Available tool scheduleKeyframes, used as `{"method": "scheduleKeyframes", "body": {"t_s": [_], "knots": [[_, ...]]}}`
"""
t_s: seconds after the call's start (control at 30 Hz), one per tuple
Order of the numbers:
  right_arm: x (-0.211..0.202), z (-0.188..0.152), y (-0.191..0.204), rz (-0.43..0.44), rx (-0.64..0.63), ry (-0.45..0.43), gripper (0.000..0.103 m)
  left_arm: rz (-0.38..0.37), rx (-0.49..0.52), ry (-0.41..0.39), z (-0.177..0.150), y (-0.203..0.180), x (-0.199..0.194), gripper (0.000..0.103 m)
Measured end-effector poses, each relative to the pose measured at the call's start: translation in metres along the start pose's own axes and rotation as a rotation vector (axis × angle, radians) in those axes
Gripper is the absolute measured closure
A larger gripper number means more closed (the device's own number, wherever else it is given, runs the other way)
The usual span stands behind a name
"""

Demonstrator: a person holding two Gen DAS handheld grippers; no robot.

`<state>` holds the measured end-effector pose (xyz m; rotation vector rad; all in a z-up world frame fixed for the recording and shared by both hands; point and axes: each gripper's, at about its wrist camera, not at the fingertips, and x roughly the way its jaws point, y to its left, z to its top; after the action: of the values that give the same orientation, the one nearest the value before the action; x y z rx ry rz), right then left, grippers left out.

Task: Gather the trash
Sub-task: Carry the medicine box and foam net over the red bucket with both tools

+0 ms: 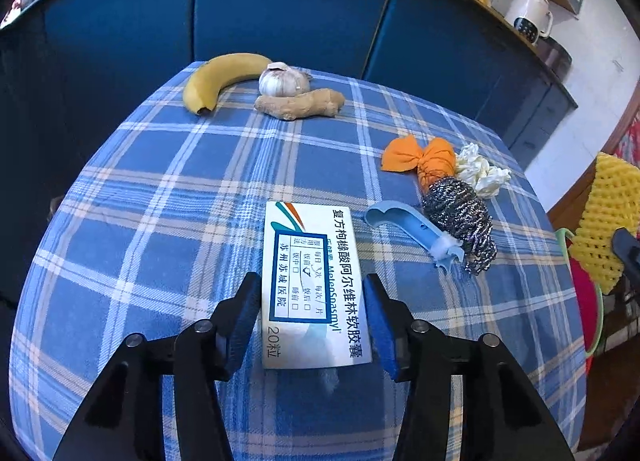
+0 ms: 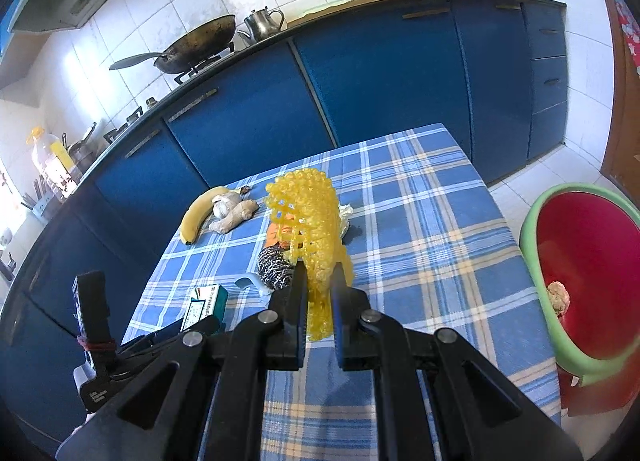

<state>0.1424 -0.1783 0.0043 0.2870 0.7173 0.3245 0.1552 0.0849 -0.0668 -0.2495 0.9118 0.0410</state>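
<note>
Currently: right gripper (image 2: 320,293) clamped on yellow foam net (image 2: 316,221); left gripper (image 1: 312,301) wide, straddling medicine box (image 1: 312,285) on table (image 1: 160,221)

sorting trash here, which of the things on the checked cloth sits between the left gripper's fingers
The white medicine box with Chinese print; the blue plastic scoop, steel wool scourer and orange cloth bundle all lie beyond the left gripper.

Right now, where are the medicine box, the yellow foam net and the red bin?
medicine box (image 1: 312,285), left wrist view, printed top face.
yellow foam net (image 2: 316,221), right wrist view, mesh body.
red bin (image 2: 532,217), right wrist view, green rim.
</note>
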Motion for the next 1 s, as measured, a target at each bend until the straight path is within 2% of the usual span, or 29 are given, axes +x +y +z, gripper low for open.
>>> {"method": "scheduleKeyframes", "body": {"t_s": [0.17, 0.47, 0.73, 1.0], "knots": [[-0.010, 0.000, -0.007, -0.008, 0.014, -0.016, 0.090, -0.035, -0.001, -0.019, -0.001, -0.004, -0.009, 0.050], [-0.033, 0.000, -0.022, -0.030, 0.046, -0.053, 0.090, -0.118, 0.051, -0.081, 0.005, -0.034, -0.045, 0.050], [-0.057, 0.001, -0.047, -0.066, 0.085, -0.089, 0.090, -0.199, 0.123, -0.106, 0.009, -0.075, -0.064, 0.050], [-0.078, -0.002, -0.082, -0.115, 0.143, -0.116, 0.090, -0.265, 0.207, -0.089, 0.011, -0.124, -0.064, 0.050]]}}
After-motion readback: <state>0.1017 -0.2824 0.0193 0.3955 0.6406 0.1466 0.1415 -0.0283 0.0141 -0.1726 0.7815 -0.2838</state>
